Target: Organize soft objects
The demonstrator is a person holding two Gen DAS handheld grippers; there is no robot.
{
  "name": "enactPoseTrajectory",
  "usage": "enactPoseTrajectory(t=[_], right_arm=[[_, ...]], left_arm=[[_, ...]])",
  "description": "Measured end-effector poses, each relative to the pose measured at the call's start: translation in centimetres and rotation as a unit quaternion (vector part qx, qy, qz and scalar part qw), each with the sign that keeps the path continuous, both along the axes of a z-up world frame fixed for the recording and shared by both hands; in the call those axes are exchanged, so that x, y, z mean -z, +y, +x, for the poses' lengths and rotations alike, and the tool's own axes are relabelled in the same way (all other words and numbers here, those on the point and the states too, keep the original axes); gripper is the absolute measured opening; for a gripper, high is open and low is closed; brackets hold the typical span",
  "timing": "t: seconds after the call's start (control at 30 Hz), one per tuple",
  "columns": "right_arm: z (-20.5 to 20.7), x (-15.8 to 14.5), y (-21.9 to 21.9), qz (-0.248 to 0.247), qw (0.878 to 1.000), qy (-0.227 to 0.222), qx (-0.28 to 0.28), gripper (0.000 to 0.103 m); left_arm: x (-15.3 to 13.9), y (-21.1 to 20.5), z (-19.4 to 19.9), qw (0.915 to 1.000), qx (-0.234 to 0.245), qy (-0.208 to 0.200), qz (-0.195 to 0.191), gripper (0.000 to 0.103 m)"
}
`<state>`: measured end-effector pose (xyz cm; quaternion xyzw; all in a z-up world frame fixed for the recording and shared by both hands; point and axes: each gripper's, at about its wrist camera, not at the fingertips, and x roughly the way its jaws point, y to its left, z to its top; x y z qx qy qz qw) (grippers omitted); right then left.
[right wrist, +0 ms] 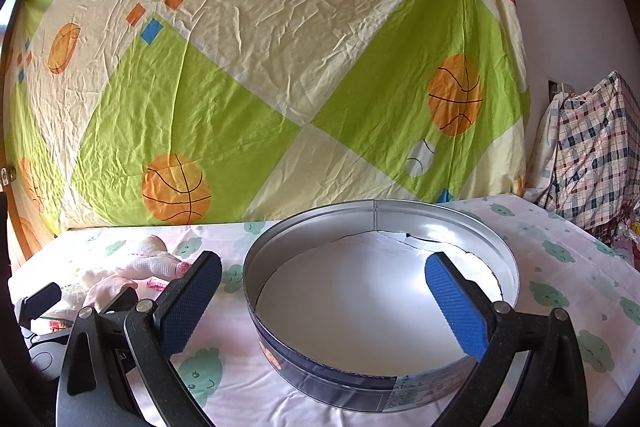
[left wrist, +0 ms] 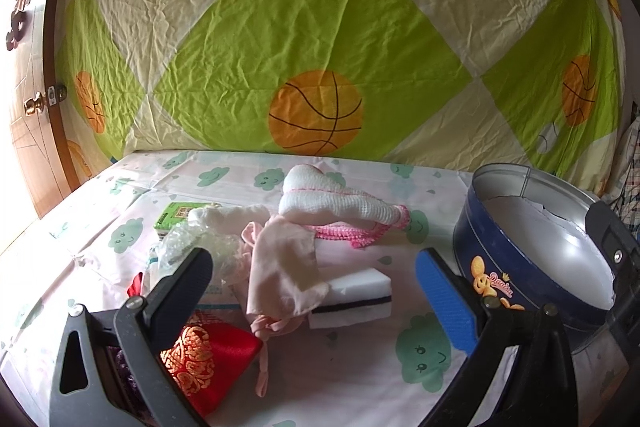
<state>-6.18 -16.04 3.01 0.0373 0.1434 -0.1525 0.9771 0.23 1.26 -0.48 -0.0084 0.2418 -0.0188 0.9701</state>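
Observation:
A heap of soft things lies on the table in the left wrist view: a white knitted piece with pink trim (left wrist: 340,201), a pale pink drawstring pouch (left wrist: 284,267), a white sponge with a dark stripe (left wrist: 356,297), crumpled clear plastic (left wrist: 192,243) and a red pouch with gold embroidery (left wrist: 208,359). My left gripper (left wrist: 320,291) hangs open just in front of the pouch and sponge, holding nothing. A round blue cookie tin (right wrist: 376,379) with a white lining stands to the right. My right gripper (right wrist: 328,307) is open over the tin's near rim, empty.
A green carton (left wrist: 176,217) sits behind the plastic. A green and cream sheet with basketballs (left wrist: 312,39) hangs behind the table. A wooden door (left wrist: 28,107) is at the left; a plaid bundle (right wrist: 592,155) is at the right. The cloud-print tablecloth (left wrist: 420,355) is bare in front.

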Motion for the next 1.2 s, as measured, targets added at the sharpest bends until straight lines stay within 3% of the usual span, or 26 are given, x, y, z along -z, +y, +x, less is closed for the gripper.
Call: enactPoseTrajectory(t=[0.57, 0.8, 1.03, 1.2], right_arm=[[0.4, 0.6, 0.7, -0.006, 1.000, 0.012, -0.020, 0.103], [0.6, 0.8, 1.3, -0.007, 0.999, 0.020, -0.040, 0.103], [0.9, 1.2, 3.2, -0.004, 0.993, 0.030, -0.114, 0.102], [3.0, 2.1, 5.5, 0.030, 0.974, 0.083, -0.209, 0.101]], left_arm=[[0.3, 0.5, -0.3, 0.9998, 0.000, 0.020, 0.004, 0.103], [-0.6, 3.9, -2.5, 0.9998, -0.003, 0.017, 0.004, 0.103], [-0.1, 10.6, -4.3, 0.9976, -0.048, 0.044, 0.024, 0.103], [1.0, 14.5, -4.7, 0.9945, -0.064, 0.082, 0.015, 0.103]])
